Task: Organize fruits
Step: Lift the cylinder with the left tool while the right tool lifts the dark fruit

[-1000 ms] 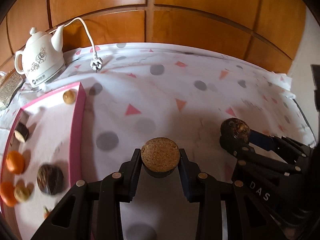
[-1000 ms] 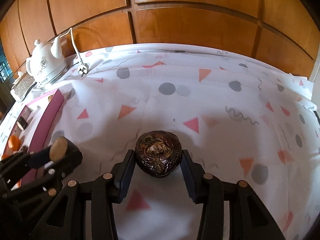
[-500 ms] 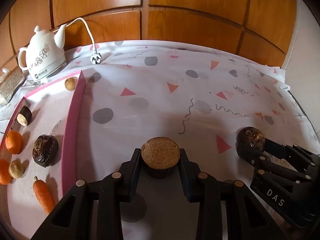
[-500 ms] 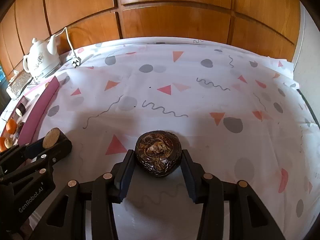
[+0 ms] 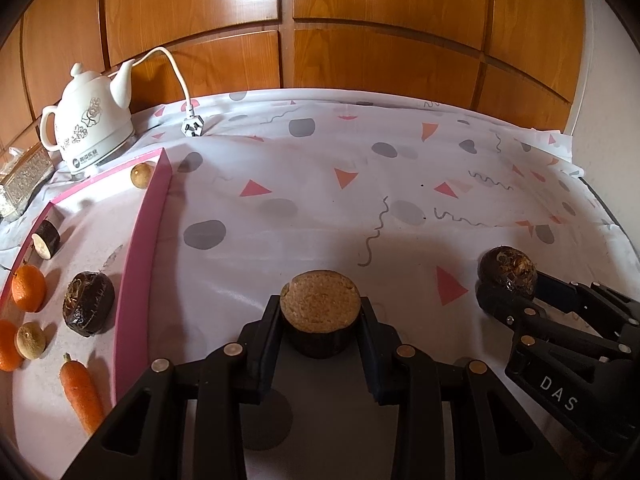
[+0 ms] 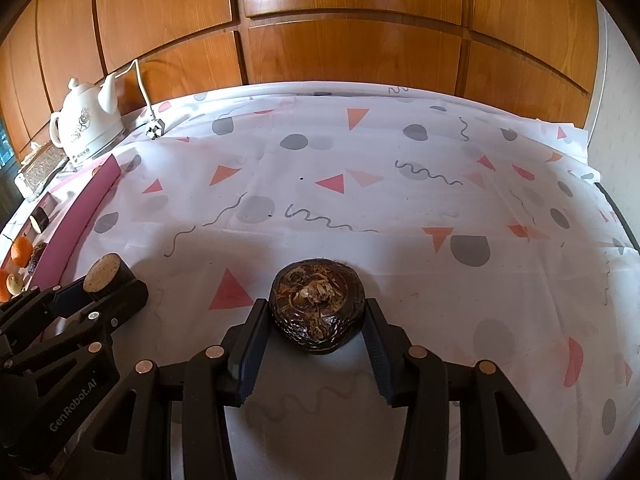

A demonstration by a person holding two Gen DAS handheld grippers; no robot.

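In hand: our left claw [image 5: 320, 312] grips a cut dark chunk [image 5: 320, 306]; our right claw [image 6: 318, 312] grips a dark round fruit [image 6: 318, 306], both above the table [image 6: 400, 200]. Remaining: six pieces in the pink tray [image 5: 140, 264].

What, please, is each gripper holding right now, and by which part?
The left gripper grips a cut dark-skinned piece by its sides, cut face up. The right gripper grips a round dark fruit by its sides.
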